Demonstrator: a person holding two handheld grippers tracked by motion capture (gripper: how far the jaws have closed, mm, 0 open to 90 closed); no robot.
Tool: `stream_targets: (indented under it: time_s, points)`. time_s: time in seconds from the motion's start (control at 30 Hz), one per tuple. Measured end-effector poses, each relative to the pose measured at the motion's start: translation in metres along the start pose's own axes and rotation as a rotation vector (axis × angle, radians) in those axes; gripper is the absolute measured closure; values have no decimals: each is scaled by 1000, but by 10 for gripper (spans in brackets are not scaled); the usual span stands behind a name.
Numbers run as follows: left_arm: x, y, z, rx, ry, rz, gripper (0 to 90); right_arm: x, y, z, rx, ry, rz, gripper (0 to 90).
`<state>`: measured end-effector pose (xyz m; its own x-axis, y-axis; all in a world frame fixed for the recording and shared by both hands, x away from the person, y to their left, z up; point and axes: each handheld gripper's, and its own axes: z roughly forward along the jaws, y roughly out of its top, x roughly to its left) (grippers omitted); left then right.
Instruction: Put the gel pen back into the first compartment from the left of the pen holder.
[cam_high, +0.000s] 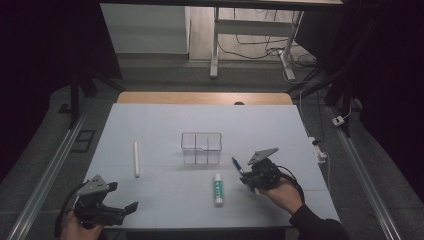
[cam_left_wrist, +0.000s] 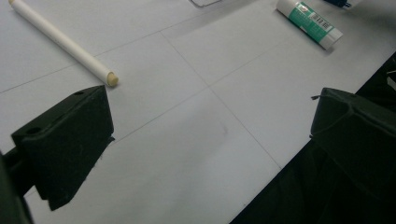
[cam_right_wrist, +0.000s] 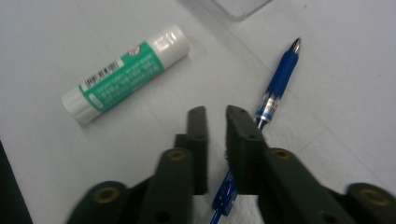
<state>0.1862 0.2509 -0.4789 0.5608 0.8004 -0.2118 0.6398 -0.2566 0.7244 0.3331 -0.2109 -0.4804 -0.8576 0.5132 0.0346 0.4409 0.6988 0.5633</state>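
A blue pen (cam_high: 237, 166) lies on the white table (cam_high: 165, 125) right of centre, its tip pointing away toward a clear divided box (cam_high: 201, 148). My right gripper (cam_high: 244, 178) is shut on the pen's rear half; in the right gripper view the jaws (cam_right_wrist: 217, 112) stand nearly together with the pen (cam_right_wrist: 280, 79) running between them and out past the right one. My left gripper (cam_high: 122, 210) rests at the table's front left corner, open, nothing between its jaws (cam_left_wrist: 210, 135).
A green-and-white glue stick (cam_high: 218, 189) (cam_right_wrist: 126, 74) (cam_left_wrist: 309, 22) lies just left of the pen. A white rod (cam_high: 136, 158) (cam_left_wrist: 63, 42) lies on the left half. Dark floor borders the table; cables and a desk frame (cam_high: 215, 45) stand beyond.
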Motion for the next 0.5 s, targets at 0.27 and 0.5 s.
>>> stream_targets:
  time_s: [0.27,0.5]
  points:
    - [0,0,0,2,-1,2,0,0,-6,11,73,34,-26,893]
    - [0,0,1,8,2,3,0,-4,-11,18,127,47,-4,893]
